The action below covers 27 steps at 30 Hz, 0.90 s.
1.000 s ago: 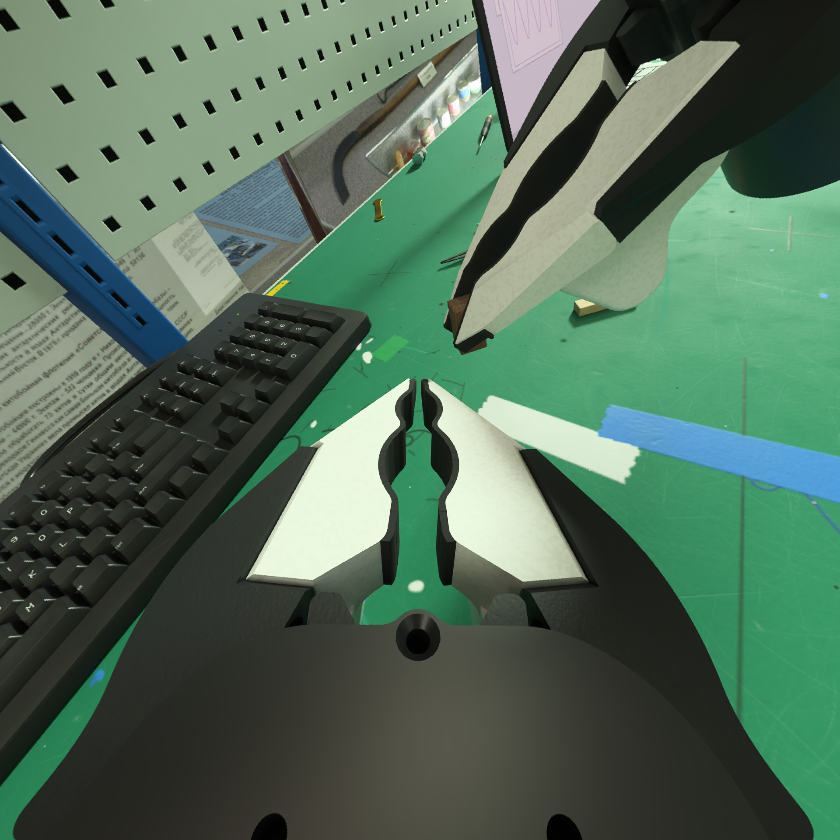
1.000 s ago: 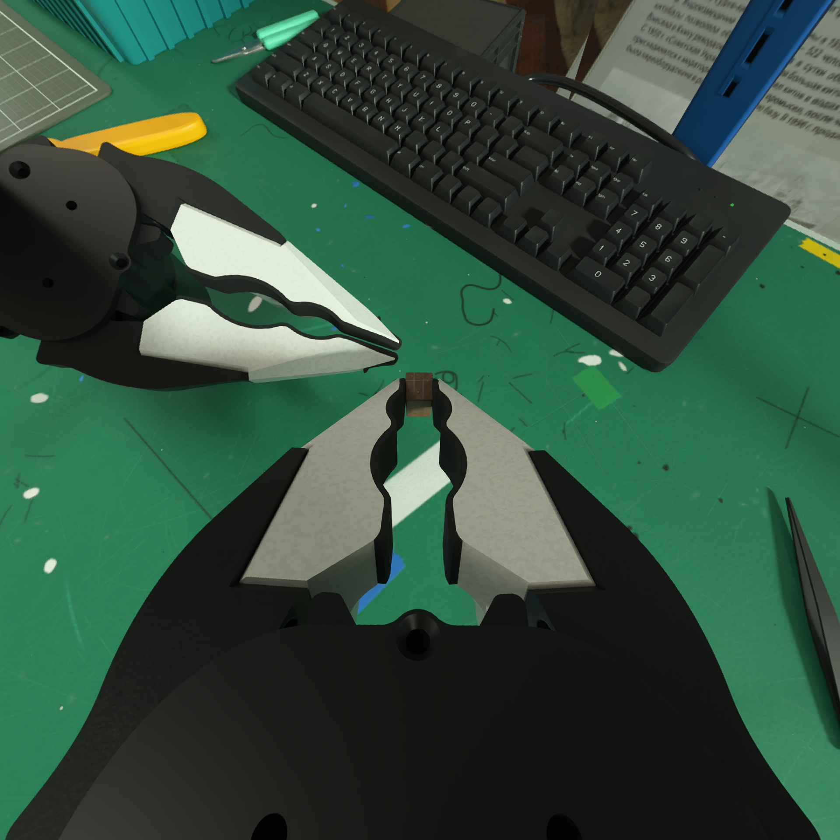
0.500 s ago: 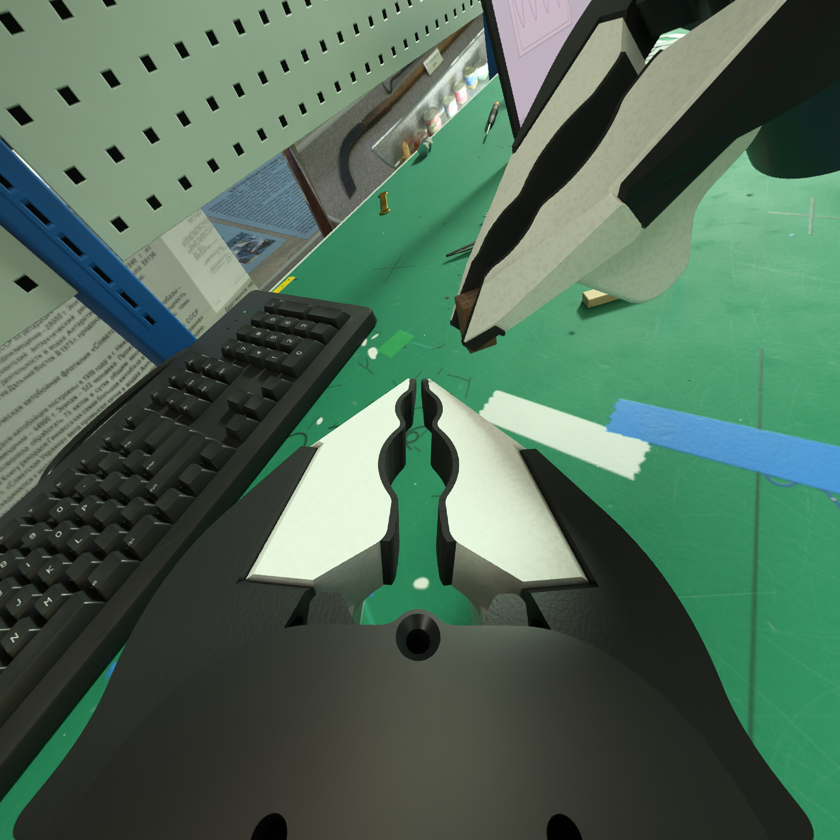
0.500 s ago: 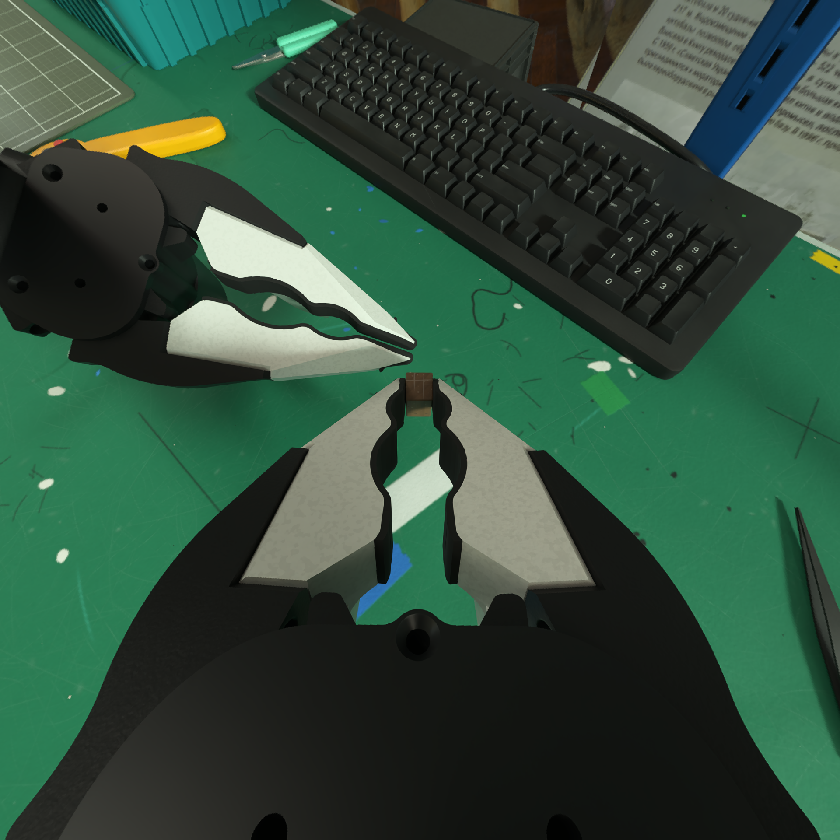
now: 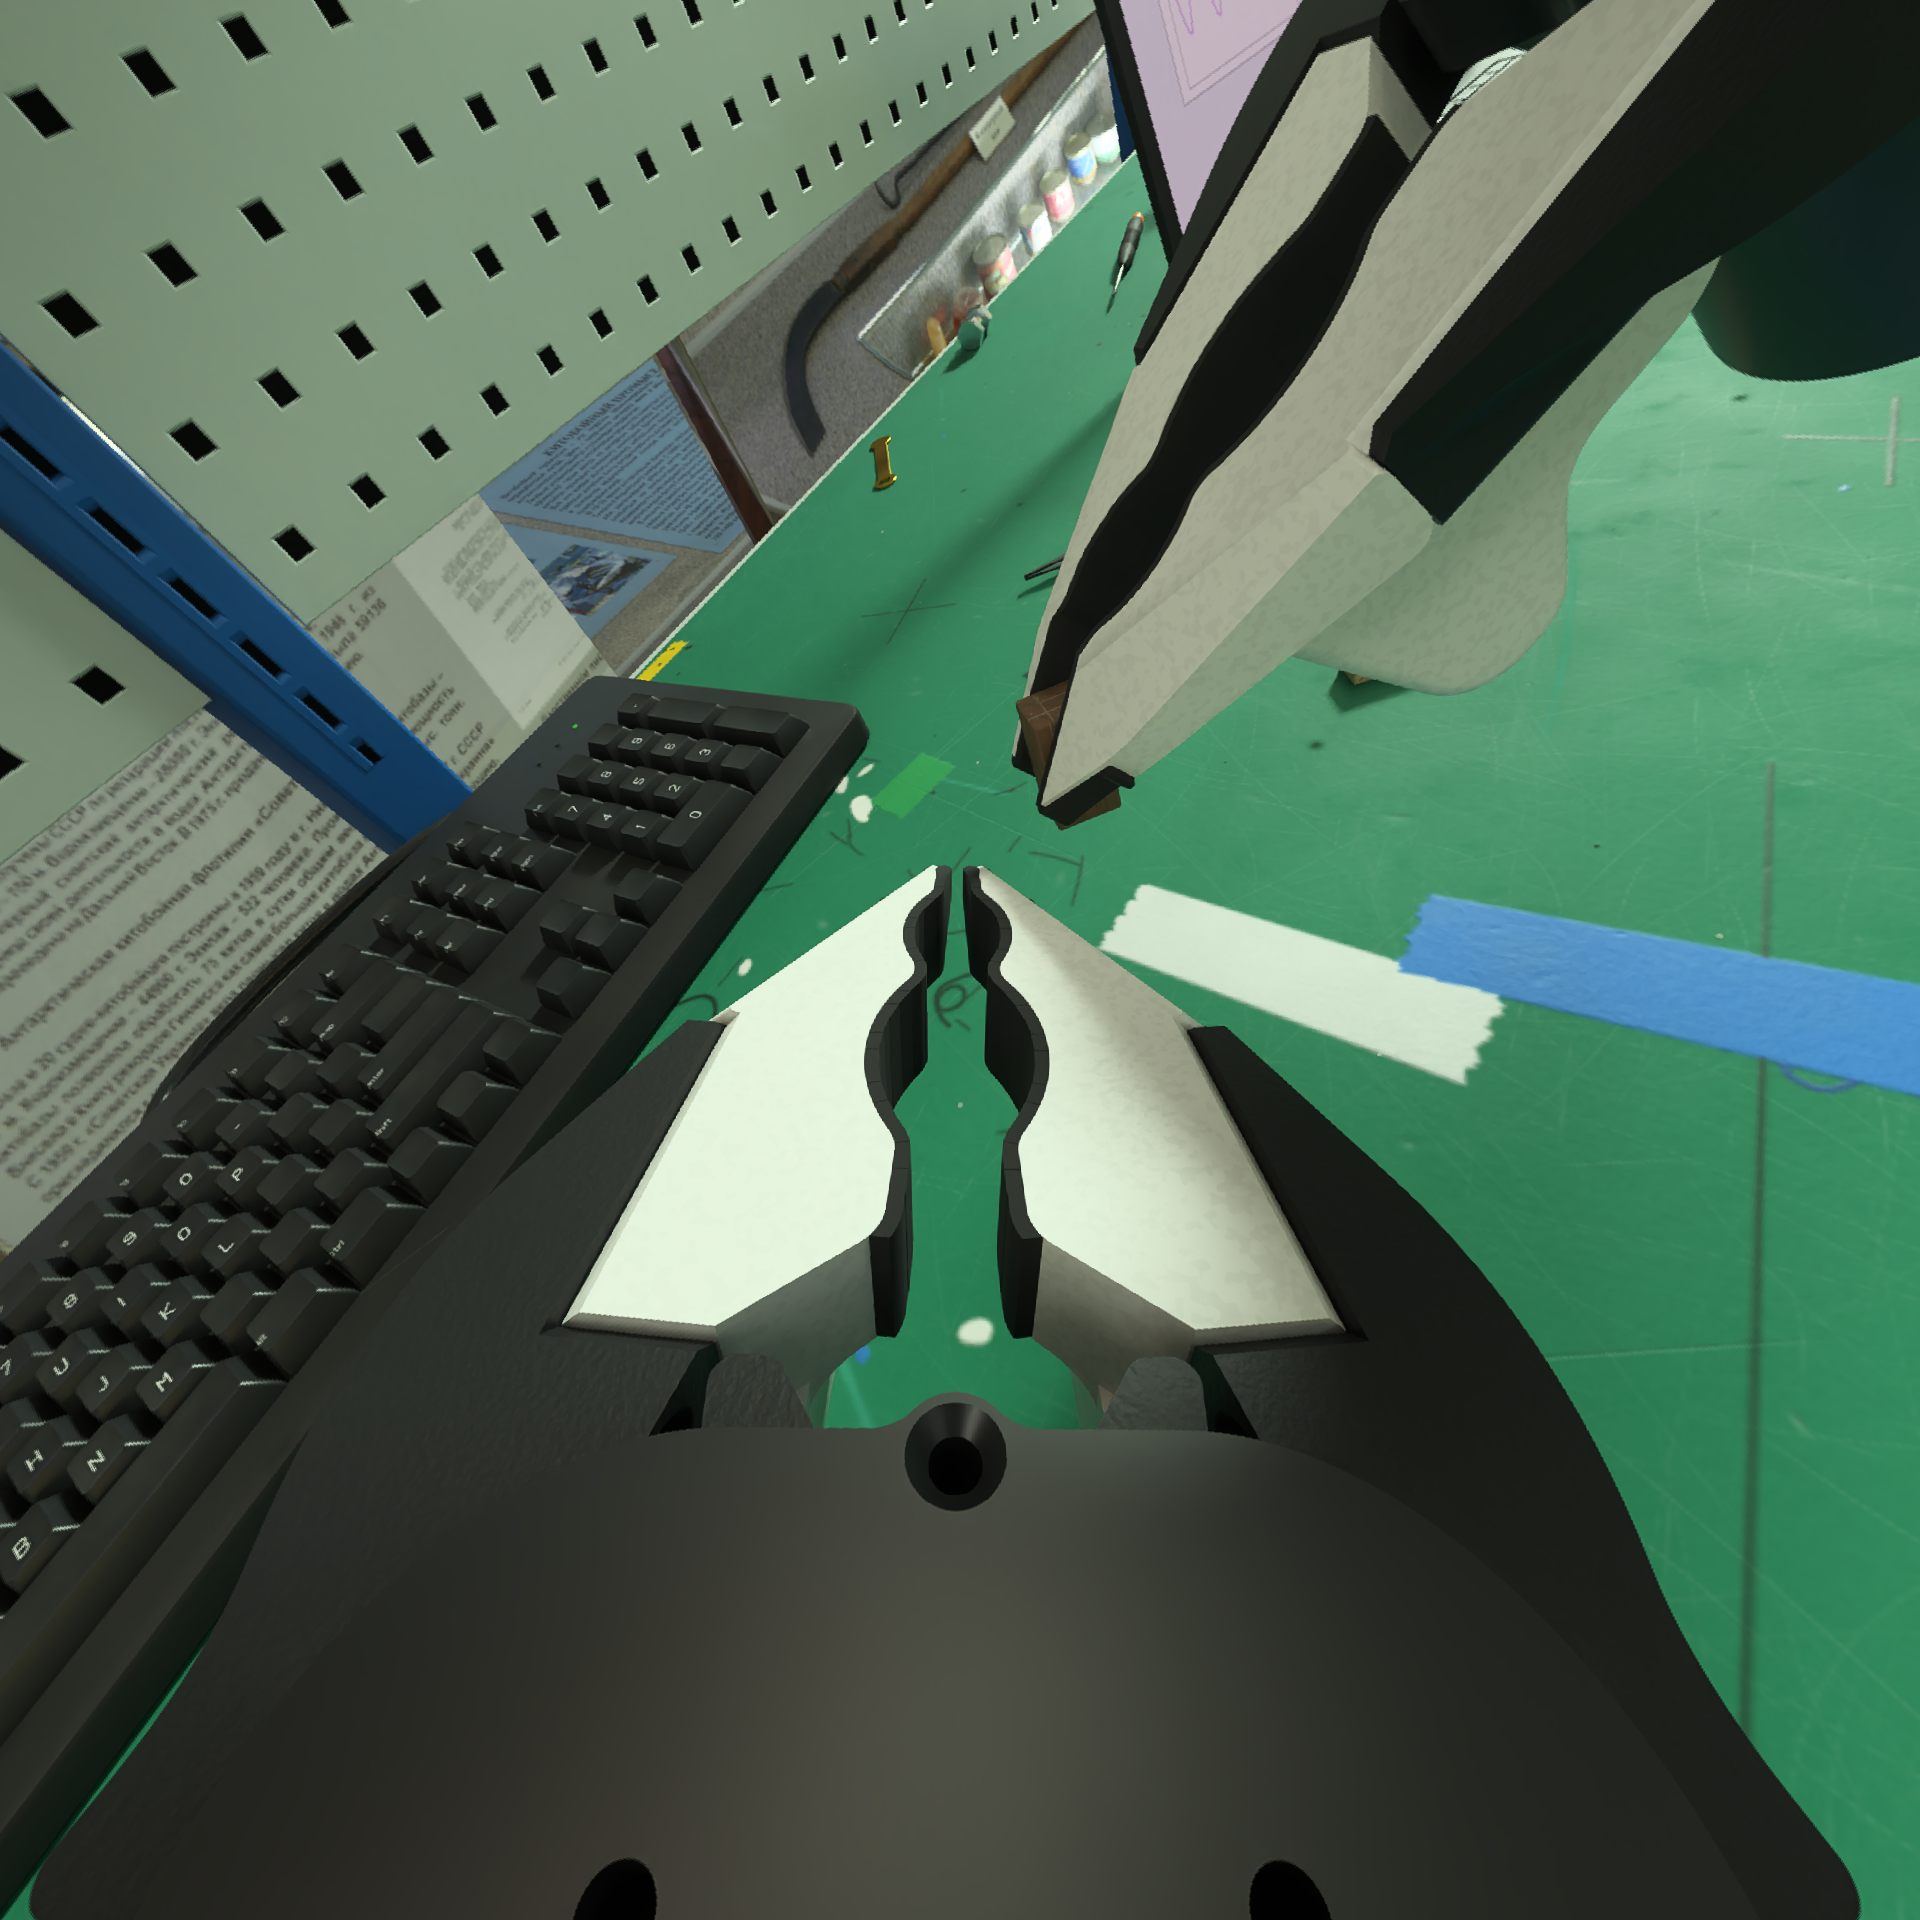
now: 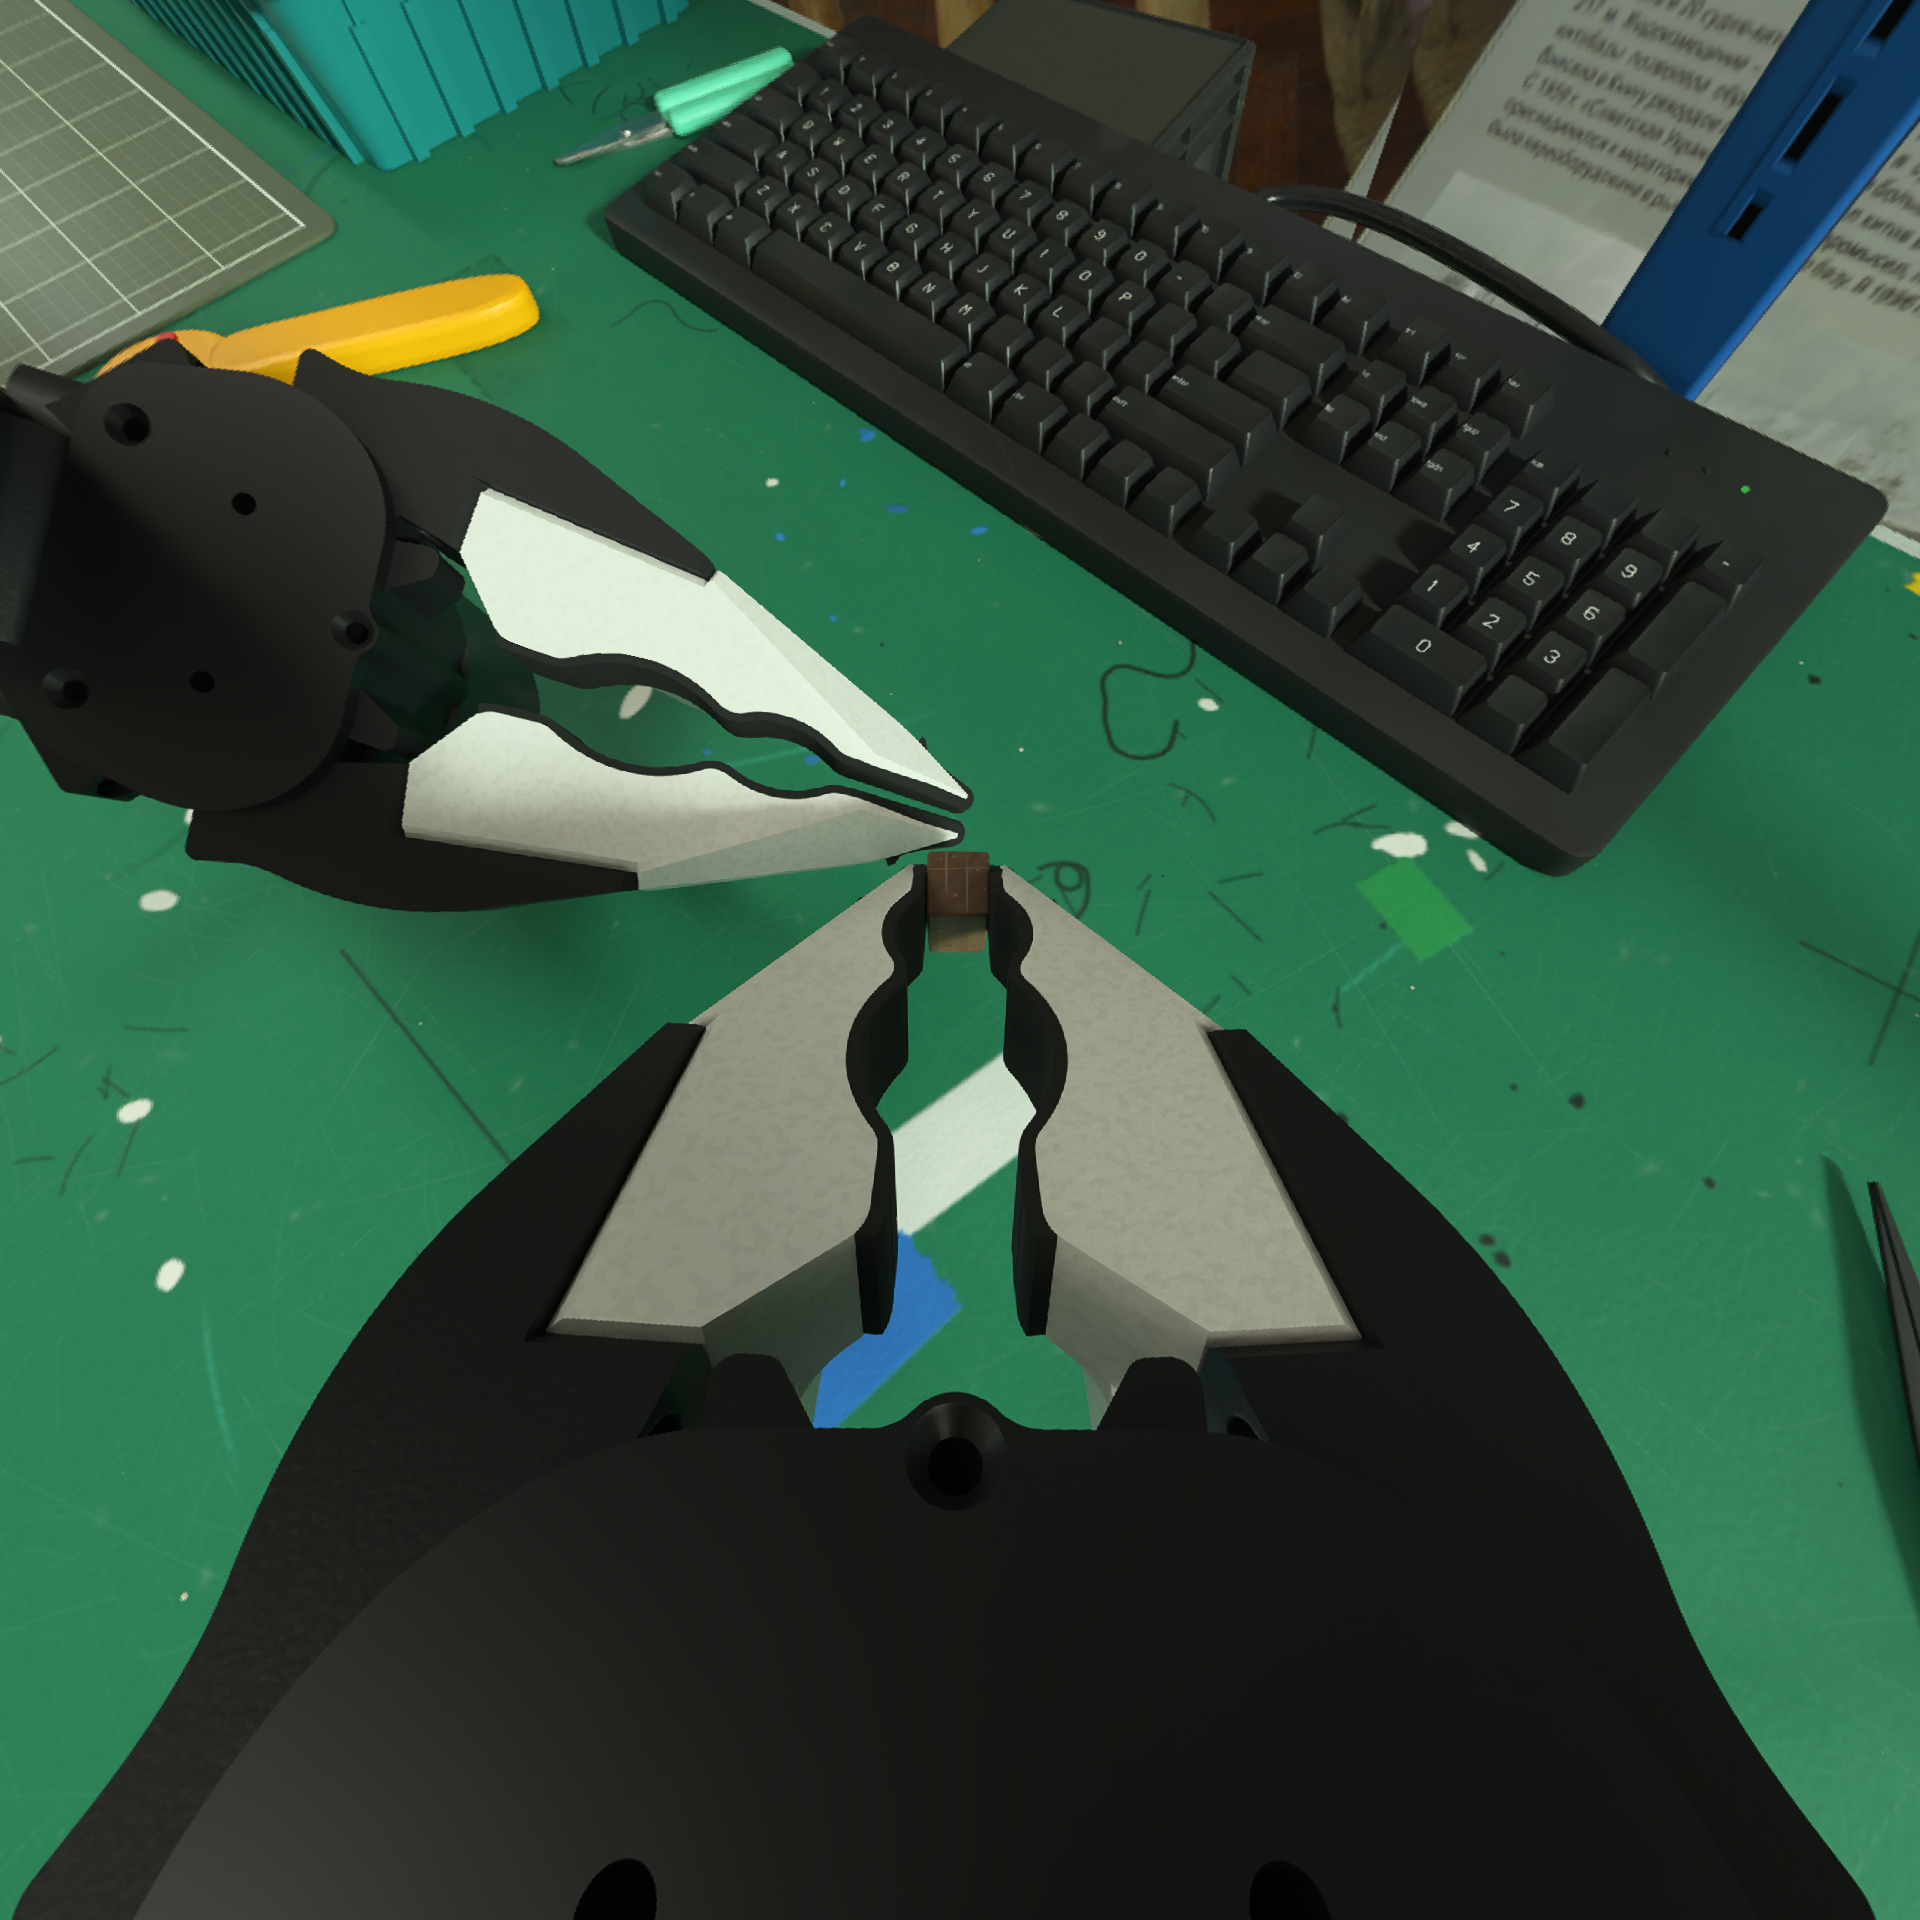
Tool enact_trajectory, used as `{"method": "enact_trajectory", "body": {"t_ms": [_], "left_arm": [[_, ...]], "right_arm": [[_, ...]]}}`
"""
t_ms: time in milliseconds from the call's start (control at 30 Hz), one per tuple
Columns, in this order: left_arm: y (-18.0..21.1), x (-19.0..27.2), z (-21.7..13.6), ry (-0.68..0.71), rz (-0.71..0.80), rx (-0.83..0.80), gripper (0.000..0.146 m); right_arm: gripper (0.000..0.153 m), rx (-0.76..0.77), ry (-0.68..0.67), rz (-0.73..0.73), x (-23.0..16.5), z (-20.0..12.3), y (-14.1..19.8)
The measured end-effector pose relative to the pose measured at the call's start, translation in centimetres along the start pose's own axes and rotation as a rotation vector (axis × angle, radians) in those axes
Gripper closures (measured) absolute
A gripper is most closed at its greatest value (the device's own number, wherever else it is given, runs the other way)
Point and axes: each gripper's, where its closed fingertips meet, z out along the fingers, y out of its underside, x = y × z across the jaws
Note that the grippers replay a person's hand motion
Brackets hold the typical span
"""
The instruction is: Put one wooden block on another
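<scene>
My right gripper (image 6: 956,883) is shut on a small dark brown wooden block (image 6: 956,891), held at its fingertips above the green mat. In the left wrist view it (image 5: 1051,774) comes down from the upper right, with the block (image 5: 1041,715) showing at its tips. My left gripper (image 5: 956,878) is shut and empty, and its tips (image 6: 961,816) are just left of the held block. A sliver of a light wooden block (image 5: 1356,681) shows on the mat behind the right gripper's finger.
A black keyboard (image 6: 1247,416) lies along the back, below a pegboard wall (image 5: 416,208). White tape (image 5: 1299,977) and blue tape (image 5: 1662,987) are stuck on the mat. A yellow-handled tool (image 6: 395,322), a teal rack (image 6: 416,62) and black tweezers (image 6: 1896,1299) lie around.
The right gripper, still holding the dark block, has shifted a little, and it now hides more of the light block in the left wrist view. The left gripper stays shut.
</scene>
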Motion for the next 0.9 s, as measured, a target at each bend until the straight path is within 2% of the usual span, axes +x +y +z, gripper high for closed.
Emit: {"method": "enact_trajectory", "body": {"t_ms": [767, 900], "left_arm": [[0.3, -0.1, 0.1, 0.001, -0.001, -0.007, 0.144], [0.4, -0.3, 0.1, -0.003, -0.014, -0.009, 0.144]], "right_arm": [[0.142, -0.033, 0.062, 0.016, 1.9, 0.1, 0.6], [0.142, -0.057, 0.111, 0.003, 2.6, 0.0, 0.8]]}}
